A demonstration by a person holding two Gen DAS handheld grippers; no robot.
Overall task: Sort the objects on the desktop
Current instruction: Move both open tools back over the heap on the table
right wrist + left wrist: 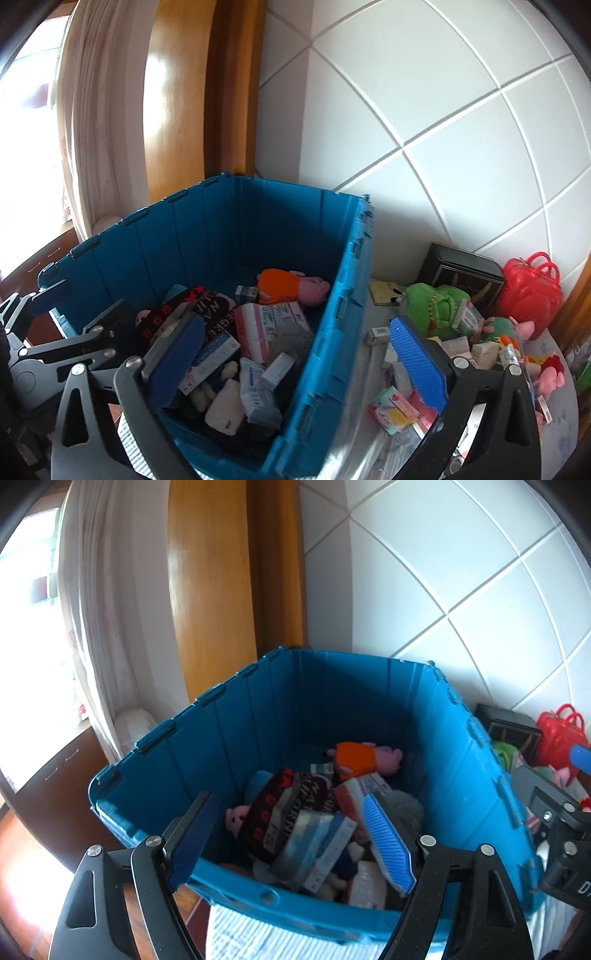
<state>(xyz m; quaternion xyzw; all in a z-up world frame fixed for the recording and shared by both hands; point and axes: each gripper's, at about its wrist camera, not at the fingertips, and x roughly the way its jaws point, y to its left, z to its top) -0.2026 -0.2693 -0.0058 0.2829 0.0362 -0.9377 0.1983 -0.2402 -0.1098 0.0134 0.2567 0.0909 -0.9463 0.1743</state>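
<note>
White tiled wall (461, 122) behind, wooden door frame (177, 110) and pale curtain (88, 110) at far left by a bright window. Left claw (291, 840) wide, nothing between its blue pads, hanging over the near rim of one blue crate (369, 686), which stands at the surface's left end. Inside: jumble of boxes, a dark printed cloth (280, 808), one pink plush in orange (364, 758) lying on its side at the back, long axis left-right, head end right. Right claw (295, 354) also wide and holding nothing, straddling the crate's right wall. Right of the crate the surface (373, 317) holds scattered small boxes, one green plush (432, 306), one black box (465, 273), one red toy bag (532, 291), pink plush bits; count of small boxes unclear.
</note>
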